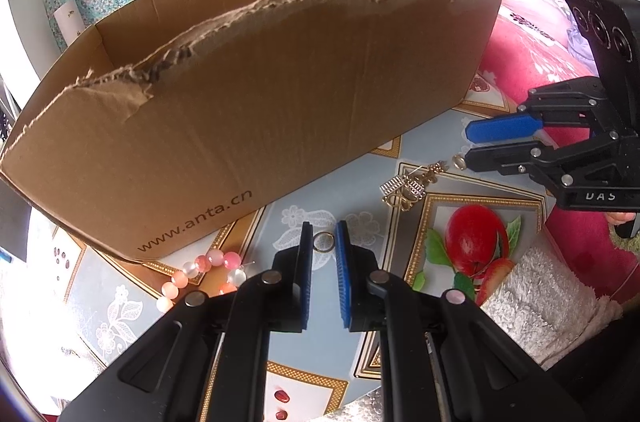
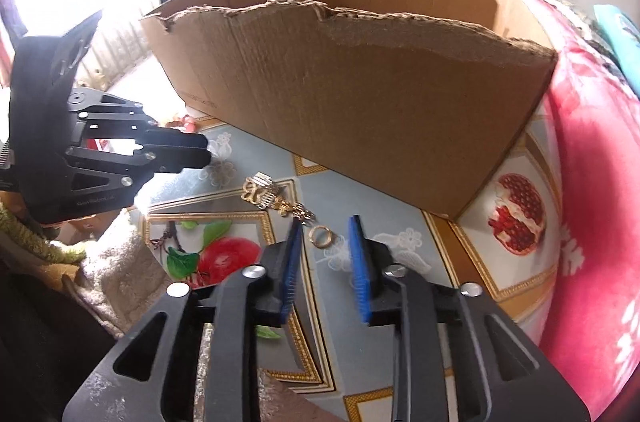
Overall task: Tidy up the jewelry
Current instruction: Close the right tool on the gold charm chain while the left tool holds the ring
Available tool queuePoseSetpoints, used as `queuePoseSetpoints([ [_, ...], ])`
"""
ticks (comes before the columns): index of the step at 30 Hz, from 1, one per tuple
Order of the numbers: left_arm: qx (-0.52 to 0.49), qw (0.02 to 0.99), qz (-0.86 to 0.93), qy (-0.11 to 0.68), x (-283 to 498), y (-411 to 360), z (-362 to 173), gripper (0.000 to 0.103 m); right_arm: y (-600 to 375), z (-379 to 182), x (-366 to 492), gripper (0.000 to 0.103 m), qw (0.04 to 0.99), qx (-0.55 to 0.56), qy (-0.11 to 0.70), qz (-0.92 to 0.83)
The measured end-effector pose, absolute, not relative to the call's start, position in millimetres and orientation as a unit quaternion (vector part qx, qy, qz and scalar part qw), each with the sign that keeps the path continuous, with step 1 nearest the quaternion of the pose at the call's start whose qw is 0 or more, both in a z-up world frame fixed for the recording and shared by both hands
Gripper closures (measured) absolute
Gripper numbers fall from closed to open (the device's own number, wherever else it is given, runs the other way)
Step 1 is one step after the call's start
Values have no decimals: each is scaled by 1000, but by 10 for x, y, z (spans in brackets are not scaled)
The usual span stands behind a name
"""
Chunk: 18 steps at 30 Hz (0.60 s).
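Observation:
A gold ring (image 1: 324, 251) sits between the blue pads of my left gripper (image 1: 323, 227), which is shut on it just above the patterned tablecloth. A second gold ring (image 2: 322, 245) lies on the cloth between the fingers of my right gripper (image 2: 325, 222); its pads stand apart from the ring, so it is open. A cluster of gold jewelry (image 1: 404, 188) lies between the two grippers. A pink bead bracelet (image 1: 200, 274) rests by the corner of the cardboard box (image 1: 280, 102). In the right wrist view the left gripper (image 2: 208, 151) is at the left, its ring hidden.
The torn-topped cardboard box (image 2: 360, 102) stands right behind the jewelry and fills the far side. A white towel (image 1: 540, 302) lies at the near table edge. A pink blanket (image 2: 592, 182) borders the table on the right.

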<state>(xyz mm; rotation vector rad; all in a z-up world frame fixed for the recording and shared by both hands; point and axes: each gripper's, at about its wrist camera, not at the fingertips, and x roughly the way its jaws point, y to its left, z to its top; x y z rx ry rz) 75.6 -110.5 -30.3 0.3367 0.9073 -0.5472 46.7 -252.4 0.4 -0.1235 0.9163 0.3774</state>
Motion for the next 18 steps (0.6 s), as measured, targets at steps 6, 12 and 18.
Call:
queuePoseSetpoints([
  [6,163,847,-261,434,774,-1125,-329,92,-2594,-49,585,74,864,-75,445,223],
  [12,164,845,-266,435,786,-1140,-347,92,-2628,-50,729,91,848,-117,451,251],
  [18,163,845,-266,434,800,-1138,-354,92,-2738,-33,764,94,844,-122,450,266],
])
